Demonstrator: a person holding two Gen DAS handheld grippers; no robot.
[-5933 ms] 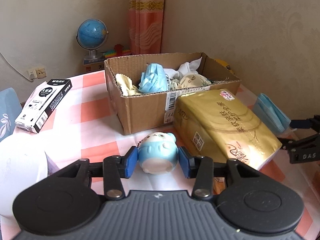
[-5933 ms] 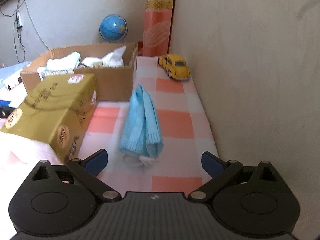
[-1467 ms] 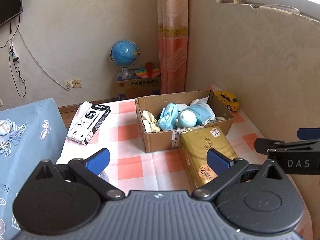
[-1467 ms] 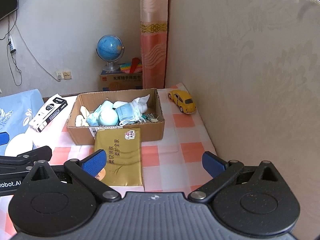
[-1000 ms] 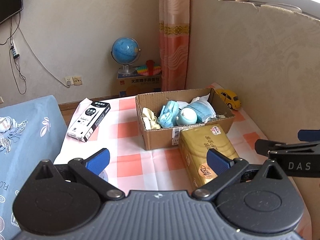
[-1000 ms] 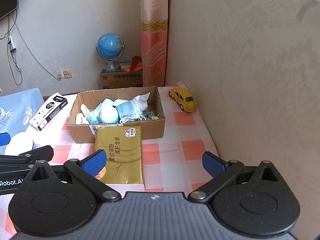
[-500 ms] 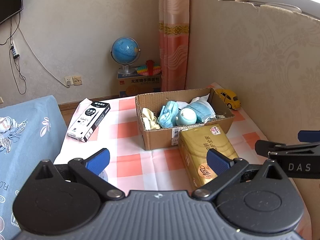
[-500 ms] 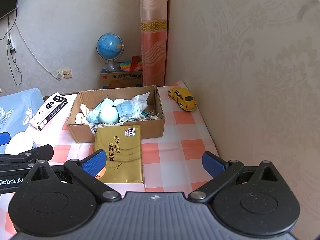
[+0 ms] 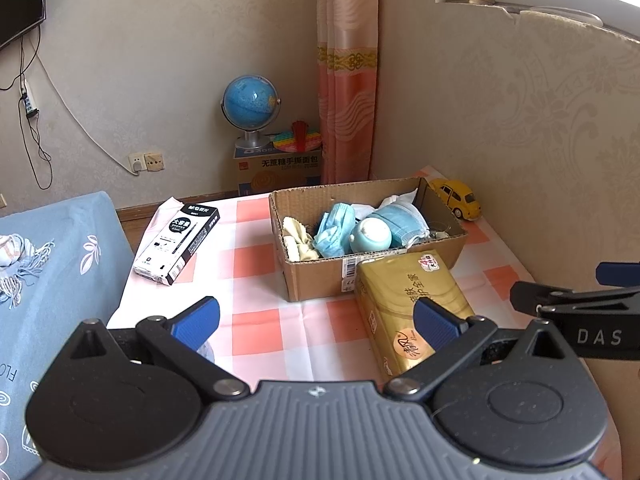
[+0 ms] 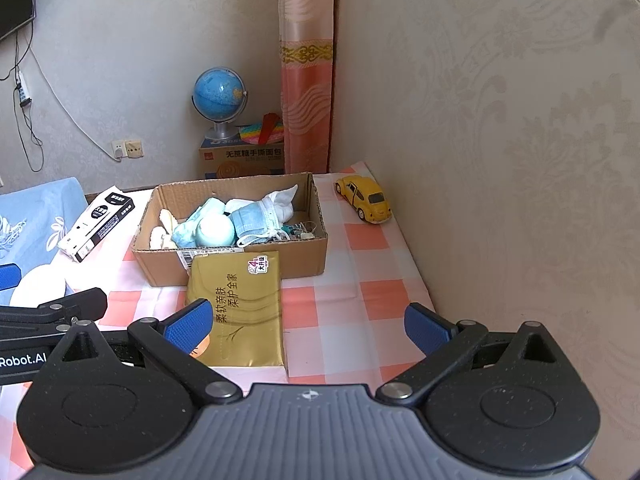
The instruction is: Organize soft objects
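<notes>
Orange-white checked tablecloth [image 9: 256, 332], gold tissue pack [image 9: 408, 300], yellow toy car [image 10: 366, 198]

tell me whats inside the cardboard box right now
The cardboard box holds blue face masks, a round pale-blue toy, cream cloth and white cloth. Anything beneath that pile is covered.

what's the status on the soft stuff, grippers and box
Left gripper open, empty. Right gripper open, empty. Masks and squishy toy in the cardboard box. Gold tissue pack on the table against the box front; nothing blocking.
</notes>
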